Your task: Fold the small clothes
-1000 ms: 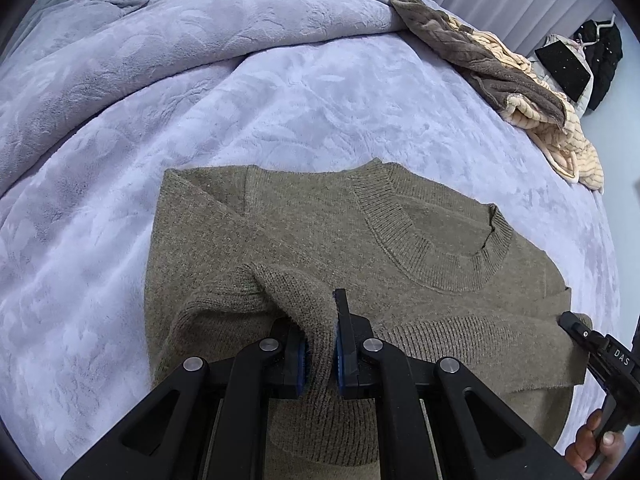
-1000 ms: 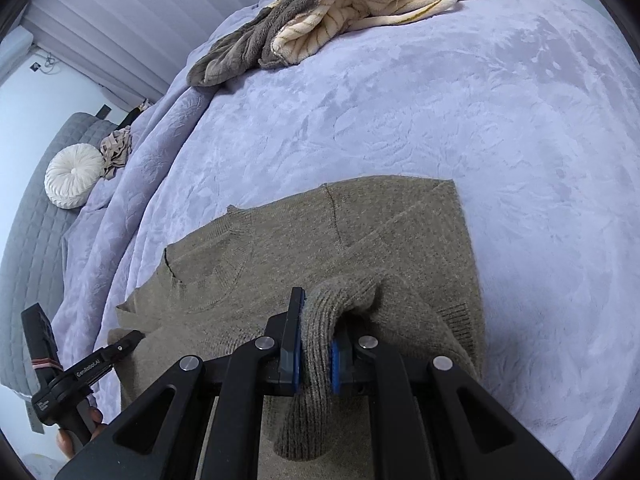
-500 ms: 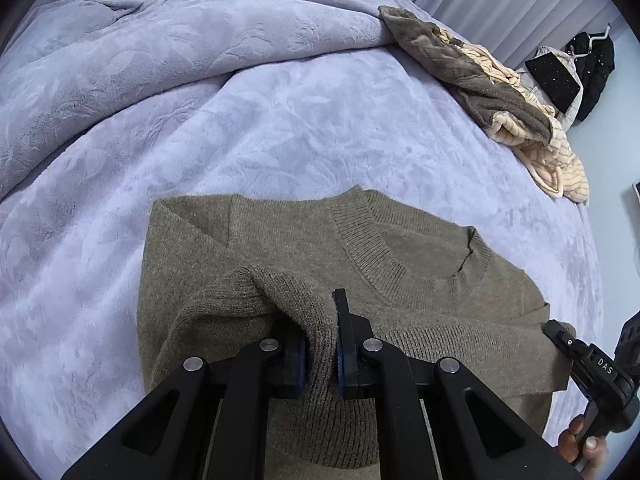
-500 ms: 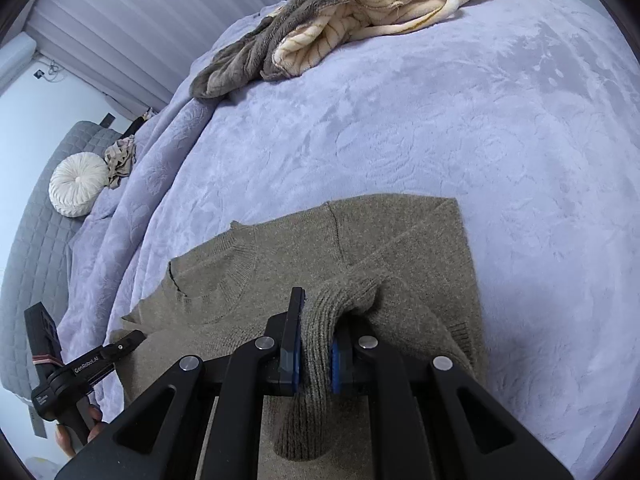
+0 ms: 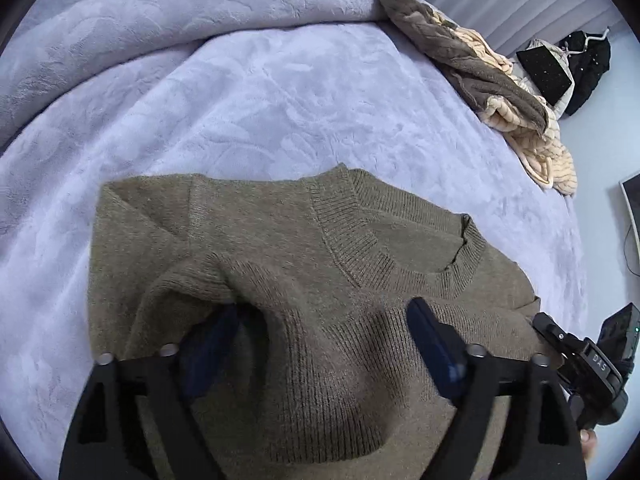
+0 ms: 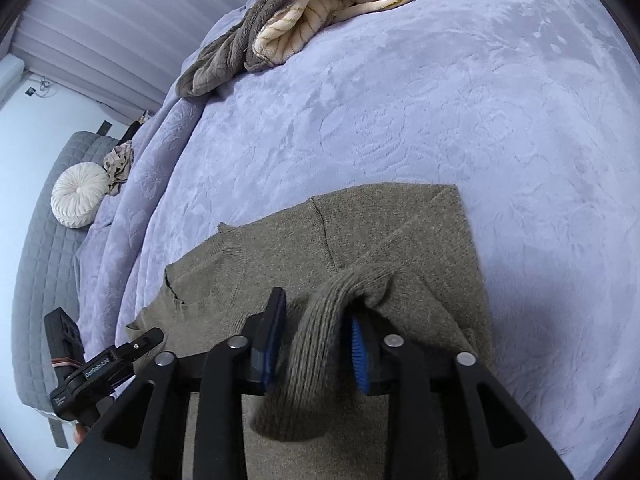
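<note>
An olive knitted sweater [image 5: 280,240] lies flat on the lilac bedspread [image 5: 260,100], neckline away from me and both sleeves folded in over its body. My left gripper [image 5: 324,312] hangs over the left sleeve's raised fold [image 5: 256,280]. Its jaws are opening wide, and the fold sits loose between them. My right gripper [image 6: 316,308] stands over the sweater [image 6: 380,232] too. Those jaws are also opening, with the ribbed right sleeve [image 6: 320,344] slack between the blue pads. Each view catches the other gripper at its lower edge.
A heap of brown and cream striped clothes [image 5: 500,80] lies at the far side of the bed. The bedspread bunches into a ridge [image 5: 160,20] at the back left. A round white cushion [image 6: 78,194] rests by the grey headboard. Black clothing [image 5: 580,64] hangs beyond the bed.
Both grippers were shut on the sleeve folds and have let go. The left jaws now stand wide apart, the right ones partly apart. The sleeves have sagged onto the sweater.
</note>
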{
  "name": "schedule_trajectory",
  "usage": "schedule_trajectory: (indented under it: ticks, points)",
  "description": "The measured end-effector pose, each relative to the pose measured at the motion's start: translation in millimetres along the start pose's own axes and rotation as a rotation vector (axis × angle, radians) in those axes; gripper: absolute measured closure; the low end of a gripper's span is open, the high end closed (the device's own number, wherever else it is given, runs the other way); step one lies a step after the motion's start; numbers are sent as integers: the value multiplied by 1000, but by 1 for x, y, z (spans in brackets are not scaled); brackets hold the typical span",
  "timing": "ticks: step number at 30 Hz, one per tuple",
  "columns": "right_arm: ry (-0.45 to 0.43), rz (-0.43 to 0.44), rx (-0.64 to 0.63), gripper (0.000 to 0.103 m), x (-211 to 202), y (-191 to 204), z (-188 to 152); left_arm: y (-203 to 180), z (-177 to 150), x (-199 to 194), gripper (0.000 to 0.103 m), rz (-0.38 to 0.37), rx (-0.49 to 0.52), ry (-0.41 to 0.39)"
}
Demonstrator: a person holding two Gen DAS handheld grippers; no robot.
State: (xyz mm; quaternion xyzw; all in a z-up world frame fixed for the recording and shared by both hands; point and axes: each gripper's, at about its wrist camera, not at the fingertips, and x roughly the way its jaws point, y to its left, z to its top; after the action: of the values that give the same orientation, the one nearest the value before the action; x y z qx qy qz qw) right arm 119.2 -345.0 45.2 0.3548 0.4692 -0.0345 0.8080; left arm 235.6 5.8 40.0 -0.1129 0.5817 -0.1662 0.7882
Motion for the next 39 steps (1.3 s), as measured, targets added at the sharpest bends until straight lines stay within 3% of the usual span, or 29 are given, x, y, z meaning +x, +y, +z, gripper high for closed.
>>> schedule_trajectory:
  ticks: [1, 4, 10, 14, 17, 22, 32, 35, 39]
  points:
    - [-8, 3, -7, 48, -5, 1, -2, -2, -2, -6, 9, 19, 10, -20]
    - [-21, -6, -24, 42, -17, 4, -11, 1, -12, -15, 9, -21, 20, -6]
    - [-57, -2, -98, 42, -50, -2, -44, 25, -60, -53, 9, -103, 29, -61]
    - [-35, -57, -287, 42, -49, 13, -66, 10, -87, -43, 9, -126, 144, 10]
    - [7, -89, -464, 42, -29, 37, -76, -17, -86, -24, 9, -93, 240, 25]
    - [41, -135, -633, 42, 1, 64, -65, -36, -55, -4, 9, -103, 251, 50]
    - [-55, -148, -511, 39, -3, 63, 14, -25, 25, -33, 9, -108, 121, -78]
    - [-59, -170, -467, 38, -2, 60, 25, -14, 26, -45, 9, -139, 85, -89]
    - [-66, -159, -473, 38, -5, 57, 14, -10, 1, -49, 9, -122, 135, -76]
